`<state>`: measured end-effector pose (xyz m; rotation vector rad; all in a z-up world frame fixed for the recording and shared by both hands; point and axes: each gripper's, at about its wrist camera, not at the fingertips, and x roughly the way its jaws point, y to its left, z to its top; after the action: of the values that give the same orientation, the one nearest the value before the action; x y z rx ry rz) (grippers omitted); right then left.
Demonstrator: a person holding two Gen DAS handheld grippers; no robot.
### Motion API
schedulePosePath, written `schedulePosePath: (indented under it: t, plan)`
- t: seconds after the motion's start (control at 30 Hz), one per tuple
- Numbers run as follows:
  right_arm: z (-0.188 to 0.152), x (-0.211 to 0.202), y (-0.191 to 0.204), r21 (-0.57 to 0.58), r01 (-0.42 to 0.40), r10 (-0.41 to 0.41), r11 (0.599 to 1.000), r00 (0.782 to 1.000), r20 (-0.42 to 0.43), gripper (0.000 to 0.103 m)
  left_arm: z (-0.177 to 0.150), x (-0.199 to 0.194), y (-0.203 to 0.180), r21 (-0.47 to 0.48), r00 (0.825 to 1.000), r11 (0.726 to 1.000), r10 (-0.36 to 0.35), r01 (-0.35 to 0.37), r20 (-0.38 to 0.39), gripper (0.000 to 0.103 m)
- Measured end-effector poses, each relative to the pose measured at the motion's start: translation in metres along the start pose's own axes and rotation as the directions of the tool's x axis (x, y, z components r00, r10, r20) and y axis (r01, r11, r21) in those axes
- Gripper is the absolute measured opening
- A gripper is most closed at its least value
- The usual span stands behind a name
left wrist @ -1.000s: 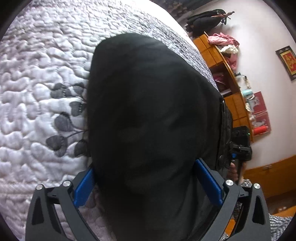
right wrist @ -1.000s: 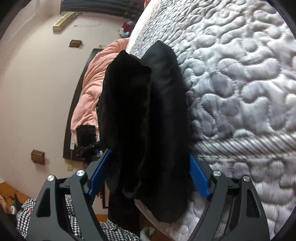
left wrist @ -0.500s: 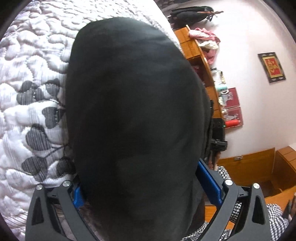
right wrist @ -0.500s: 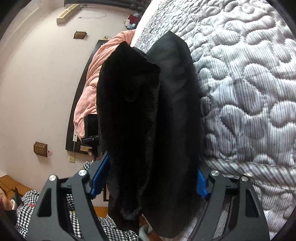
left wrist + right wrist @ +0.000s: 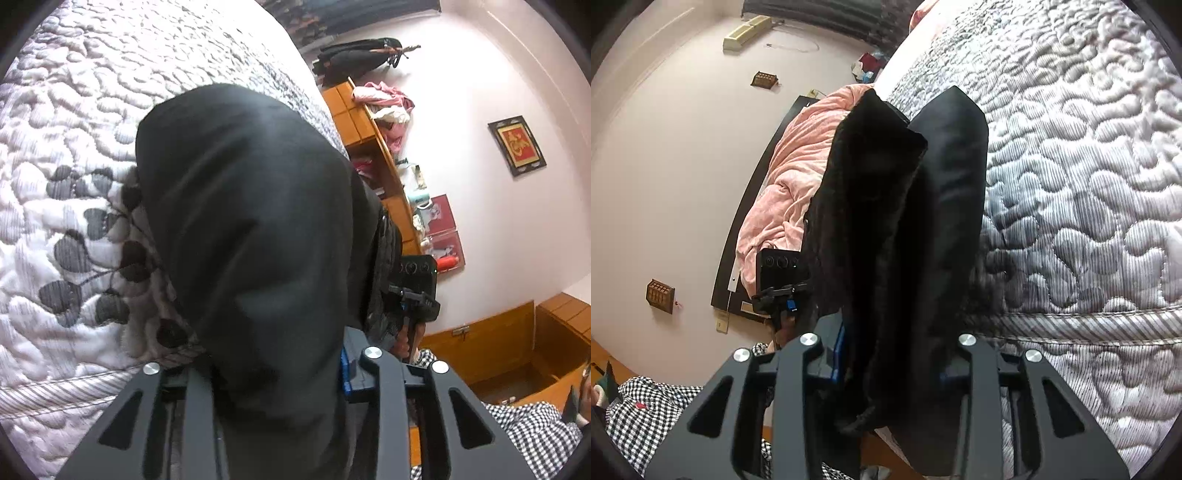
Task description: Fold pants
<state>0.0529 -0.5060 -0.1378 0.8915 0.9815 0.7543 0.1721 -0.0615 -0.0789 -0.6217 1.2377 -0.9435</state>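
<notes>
Had both tongs clamped on black pants [image 5: 251, 229]: left gripper [image 5: 275, 373], right gripper [image 5: 892, 365]; pants hung over quilted bed [image 5: 1089, 166] edge; judged cloth soft, limp, thick; best pinched at outer edges.

Both views were lit by soft, even daylight, bright enough to wash the pink wall [image 5: 480, 229] pale. In the left wrist view the quilt [image 5: 74, 122] bleached toward white at nine o'clock, its stitching still crisp. The black pants [image 5: 251, 229] swallowed light, showing only faint grey sheen on the folds; in the right wrist view the pants [image 5: 905, 221] read nearly featureless, casting a soft shadow on the quilt [image 5: 1089, 184] at three o'clock. Fisheye bending curved every edge, with a dark vignette at the corners. Close fabric near six o'clock looked slightly soft.
</notes>
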Motion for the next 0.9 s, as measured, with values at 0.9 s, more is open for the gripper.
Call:
schedulePosePath:
  t: [0.9]
  plan:
    - [0.162, 0.031, -0.012, -0.007, 0.084, -0.084, 0.996, 0.996, 0.027, 0.034, 0.143, 0.007, 0.004, -0.013, 0.985, 0.996, 0.094, -0.093, 0.142, 0.032]
